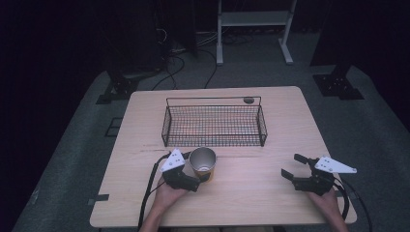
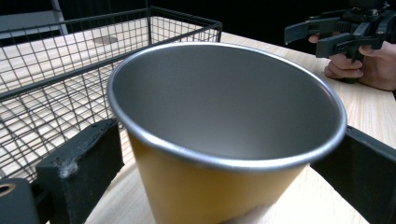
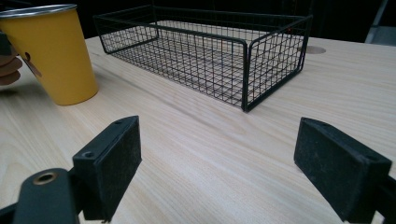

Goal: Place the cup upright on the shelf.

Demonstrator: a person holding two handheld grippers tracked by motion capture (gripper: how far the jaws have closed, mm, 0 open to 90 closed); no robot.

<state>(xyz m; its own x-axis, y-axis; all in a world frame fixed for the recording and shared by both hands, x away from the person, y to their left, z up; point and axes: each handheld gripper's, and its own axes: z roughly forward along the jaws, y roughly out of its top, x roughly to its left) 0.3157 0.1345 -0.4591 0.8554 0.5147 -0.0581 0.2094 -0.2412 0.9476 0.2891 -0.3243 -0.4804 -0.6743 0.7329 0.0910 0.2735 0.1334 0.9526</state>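
Observation:
A yellow cup [image 1: 202,163] with a bare metal inside stands upright on the wooden table [image 1: 251,193], just in front of a black wire basket [image 1: 215,138]. My left gripper [image 1: 198,167] is open, with one jaw on each side of the cup [image 2: 224,107]; a small gap shows at the left jaw. My right gripper [image 1: 290,165] hovers open over bare wood at the right, nothing between its jaws. From the right gripper view the cup [image 3: 56,56] is far left and the basket [image 3: 275,60] lies ahead. The right gripper [image 2: 303,41] also appears in the left gripper view.
The basket [image 2: 56,84] holds nothing and sits mid-table. A round hole [image 1: 248,100] lies in the tabletop behind it. A white metal frame [image 1: 254,19] and cables are on the floor beyond the table. Bare wood stretches between the two grippers.

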